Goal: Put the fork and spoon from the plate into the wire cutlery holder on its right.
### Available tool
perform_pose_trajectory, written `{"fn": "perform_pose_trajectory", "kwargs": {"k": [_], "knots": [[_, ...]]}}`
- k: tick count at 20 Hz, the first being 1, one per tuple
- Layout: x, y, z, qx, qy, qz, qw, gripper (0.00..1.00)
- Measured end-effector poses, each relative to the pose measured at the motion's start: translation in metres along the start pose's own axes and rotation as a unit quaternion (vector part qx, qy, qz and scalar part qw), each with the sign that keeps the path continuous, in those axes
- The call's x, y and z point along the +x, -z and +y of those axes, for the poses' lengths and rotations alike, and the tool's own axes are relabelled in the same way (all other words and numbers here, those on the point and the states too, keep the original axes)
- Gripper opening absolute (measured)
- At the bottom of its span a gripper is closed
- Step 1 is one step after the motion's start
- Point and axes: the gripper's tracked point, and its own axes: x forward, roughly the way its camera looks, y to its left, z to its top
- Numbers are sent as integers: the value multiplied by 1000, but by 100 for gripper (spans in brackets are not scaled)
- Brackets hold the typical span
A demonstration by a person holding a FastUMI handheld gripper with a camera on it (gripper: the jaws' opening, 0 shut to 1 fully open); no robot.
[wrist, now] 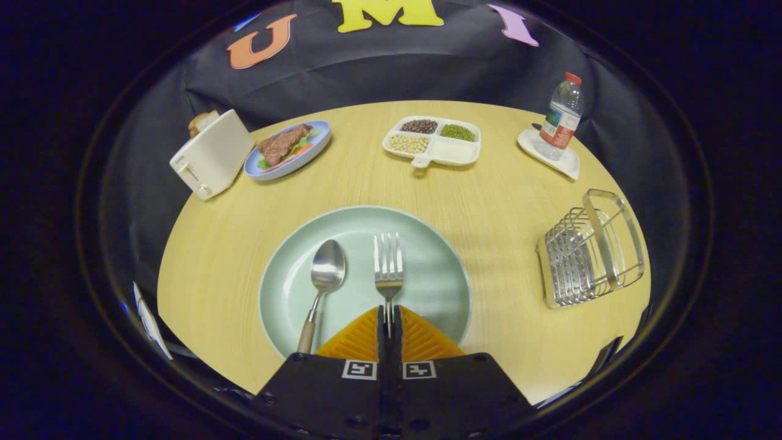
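Observation:
A pale green plate (434,269) lies on the round wooden table just ahead of my fingers. On it a metal fork (388,269) points away from me, its neck running back between my two fingers. My gripper (389,319) is shut on the fork, both fingers pressed against its thin stem; the handle is hidden behind them. A metal spoon (324,278) with a wooden handle lies on the plate just left of the fork. The wire cutlery holder (589,250) stands on the table to the plate's right, near the table's edge.
Beyond the plate sit a white divided tray (449,153) of beans, a blue plate (317,146) with meat and greens, and a cream toaster (211,156) with bread. A water bottle (562,113) stands on a white coaster at the back right.

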Motion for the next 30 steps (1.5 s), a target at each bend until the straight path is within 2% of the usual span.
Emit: {"fn": "perform_pose_trajectory", "kwargs": {"k": [7,17,23,30], "knots": [[-47,-15,-10,4,-11,-42,999,1],[-111,-36,-102,43,1,-104,994,1],[-113,-42,-157,71,8,-102,992,0],[-89,-40,-185,92,11,-79,993,0]]}}
